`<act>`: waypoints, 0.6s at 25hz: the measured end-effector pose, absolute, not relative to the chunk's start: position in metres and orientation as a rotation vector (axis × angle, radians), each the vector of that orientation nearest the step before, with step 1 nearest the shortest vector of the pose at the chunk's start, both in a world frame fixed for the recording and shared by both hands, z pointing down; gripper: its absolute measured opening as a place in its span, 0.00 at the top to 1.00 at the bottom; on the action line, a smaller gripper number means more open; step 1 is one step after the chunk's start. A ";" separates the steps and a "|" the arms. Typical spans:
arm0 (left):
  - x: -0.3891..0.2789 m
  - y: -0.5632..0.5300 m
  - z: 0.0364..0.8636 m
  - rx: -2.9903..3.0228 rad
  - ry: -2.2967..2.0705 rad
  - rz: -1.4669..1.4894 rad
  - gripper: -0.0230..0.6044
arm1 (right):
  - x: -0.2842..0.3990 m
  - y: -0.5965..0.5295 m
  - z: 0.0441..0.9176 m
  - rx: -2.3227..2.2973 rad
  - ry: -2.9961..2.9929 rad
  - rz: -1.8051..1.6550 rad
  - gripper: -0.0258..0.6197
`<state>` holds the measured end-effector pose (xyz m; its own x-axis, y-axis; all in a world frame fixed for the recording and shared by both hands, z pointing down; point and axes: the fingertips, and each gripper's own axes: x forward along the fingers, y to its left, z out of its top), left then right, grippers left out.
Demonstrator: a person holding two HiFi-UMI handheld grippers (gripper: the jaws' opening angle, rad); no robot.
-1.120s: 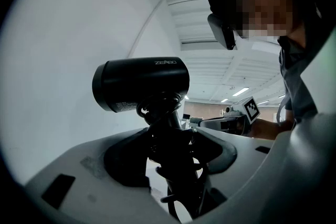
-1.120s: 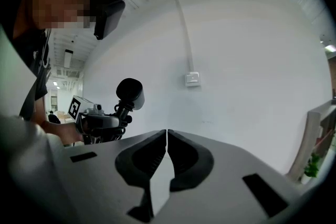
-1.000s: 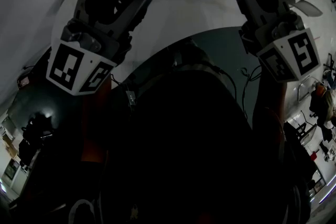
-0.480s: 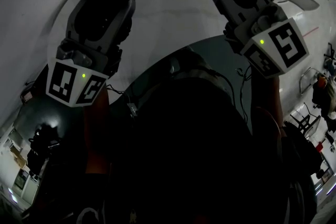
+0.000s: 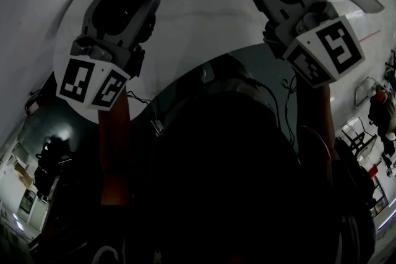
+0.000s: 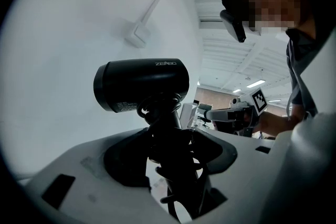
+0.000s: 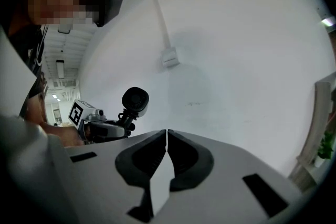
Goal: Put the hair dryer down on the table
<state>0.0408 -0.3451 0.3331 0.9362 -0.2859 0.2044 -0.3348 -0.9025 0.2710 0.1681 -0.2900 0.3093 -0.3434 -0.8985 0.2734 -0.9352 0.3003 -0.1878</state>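
I have my left gripper clamped on the handle of the hair dryer, and the cord is coiled round that handle between the jaws. The dryer's black barrel sits crosswise above the jaws, up in the air in front of a white wall, resting on nothing I can see. My right gripper is squeezed closed, tips touching, nothing between them. It is raised well apart from the left one, with a small box on the wall beyond it
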 end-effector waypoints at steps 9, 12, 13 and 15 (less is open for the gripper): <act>0.051 -0.364 0.383 2.722 -0.487 0.334 0.58 | 0.176 -0.305 0.344 1.709 -2.429 0.564 0.94; 0.049 -0.369 0.400 2.709 -0.492 0.360 0.58 | 0.171 -0.311 0.358 1.696 -2.428 0.585 0.95; 0.048 -0.371 0.405 2.704 -0.493 0.366 0.58 | 0.170 -0.312 0.362 1.695 -2.427 0.590 0.94; 0.047 -0.372 0.412 2.694 -0.496 0.379 0.58 | 0.168 -0.314 0.368 1.693 -2.424 0.604 0.95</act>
